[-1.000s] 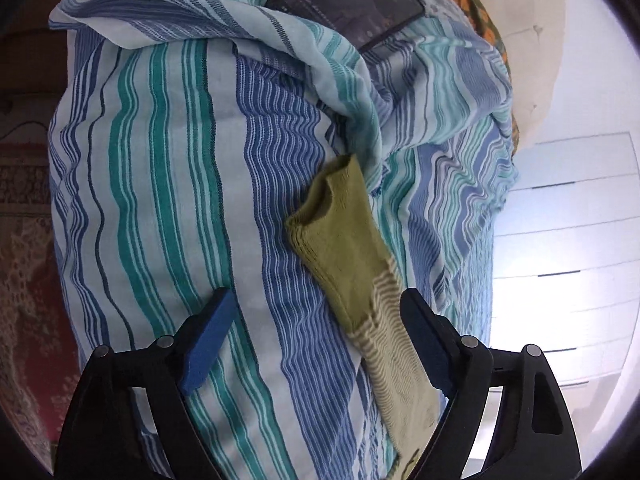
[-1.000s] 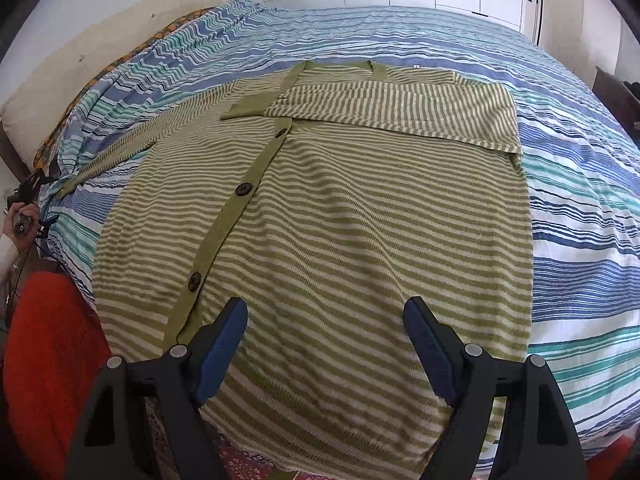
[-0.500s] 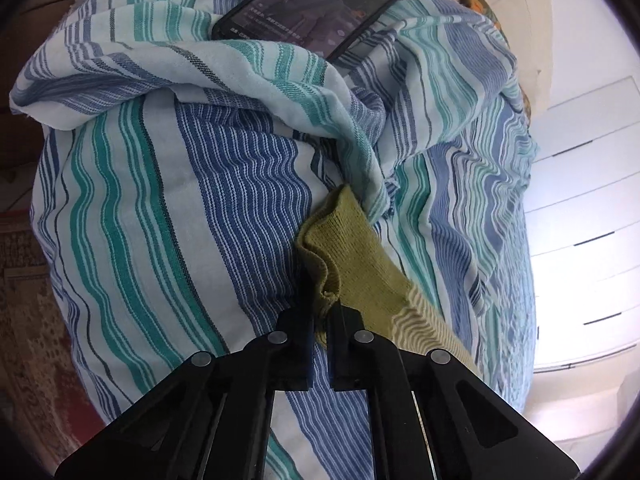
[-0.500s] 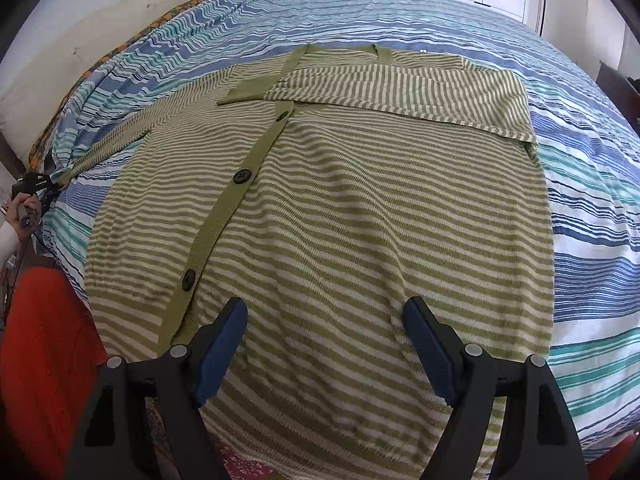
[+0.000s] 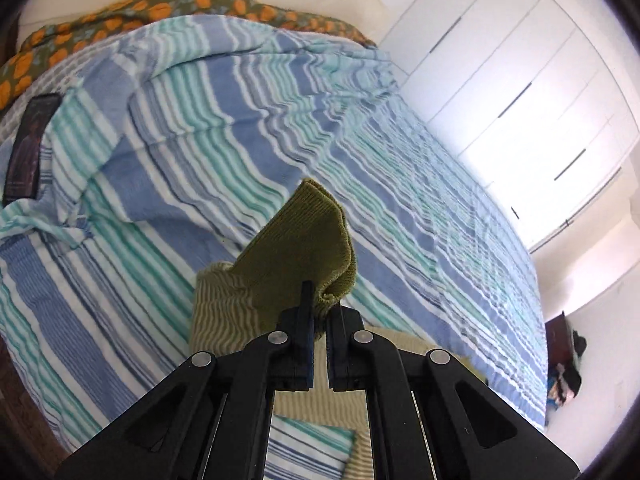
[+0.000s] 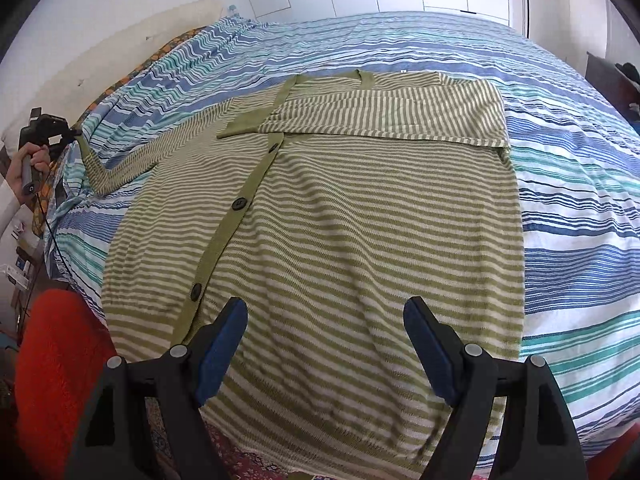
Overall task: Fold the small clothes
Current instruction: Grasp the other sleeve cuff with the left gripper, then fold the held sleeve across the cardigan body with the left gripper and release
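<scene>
A green and cream striped cardigan (image 6: 340, 216) lies buttoned and flat on the striped bed cover (image 6: 580, 184). Its right sleeve (image 6: 384, 116) is folded across the chest. My left gripper (image 5: 318, 312) is shut on the plain green cuff (image 5: 304, 252) of the left sleeve and holds it lifted above the bed. In the right wrist view that gripper (image 6: 74, 134) is at the far left with the sleeve (image 6: 120, 164) hanging from it. My right gripper (image 6: 324, 324) is open and empty, just above the cardigan's hem.
A dark phone (image 5: 30, 152) lies on the bed cover near an orange-patterned pillow (image 5: 120, 16). White wardrobe doors (image 5: 520, 92) stand behind the bed. A red cloth (image 6: 56, 364) is at the bed's near left edge, over a patterned rug (image 6: 248, 460).
My left gripper closed on the sleeve cuff, then lifted it off the bed and swung toward the cardigan. My right gripper stayed open and moved slightly.
</scene>
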The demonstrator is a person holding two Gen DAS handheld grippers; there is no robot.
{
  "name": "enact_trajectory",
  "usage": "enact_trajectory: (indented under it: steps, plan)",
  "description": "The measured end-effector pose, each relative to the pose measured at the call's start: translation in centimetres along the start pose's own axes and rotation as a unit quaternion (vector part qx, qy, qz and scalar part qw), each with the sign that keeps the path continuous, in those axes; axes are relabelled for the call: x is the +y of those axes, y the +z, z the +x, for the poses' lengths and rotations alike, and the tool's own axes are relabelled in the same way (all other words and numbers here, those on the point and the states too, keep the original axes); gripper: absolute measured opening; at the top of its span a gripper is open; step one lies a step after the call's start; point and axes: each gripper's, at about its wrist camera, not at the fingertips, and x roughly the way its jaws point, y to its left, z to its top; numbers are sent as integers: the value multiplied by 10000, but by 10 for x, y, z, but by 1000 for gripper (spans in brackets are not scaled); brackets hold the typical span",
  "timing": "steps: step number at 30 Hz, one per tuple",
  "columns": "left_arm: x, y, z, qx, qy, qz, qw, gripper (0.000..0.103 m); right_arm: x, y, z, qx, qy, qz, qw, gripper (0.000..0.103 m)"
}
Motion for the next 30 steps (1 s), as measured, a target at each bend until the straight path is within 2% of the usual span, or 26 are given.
enact_trajectory:
  steps: [3,6,9,12,18,24,26,30]
  plan:
    - [-86,-24,11,176,-460,478,9976,2,-18,-2,-14,-201,-13,234,9995,80]
    - [-167,-67,24,412,-780,974,9913,2,-40,-6,-28,-369,-79,492,9981,80]
    - [-237,-119,44,674,-920,1503,9820,2,-60,-13,-40,-491,-169,637,9966,80]
    - [-286,-169,62,971,-1002,1766,9743,2,-78,-21,-48,-542,-232,730,9956,80]
    - [-339,-248,91,1503,-1068,1951,9633,2,-119,-29,-56,-622,-81,1372,9886,80]
    - [-370,-303,94,1731,-1095,2605,9435,2,-138,-31,-55,-654,33,1655,9840,80]
    - [-376,-313,103,1808,-1031,2573,9437,2,-139,-32,-53,-625,57,1678,9838,80]
    - [-376,-322,118,1909,-847,2350,9493,2,-137,-35,-51,-584,64,1658,9844,80]
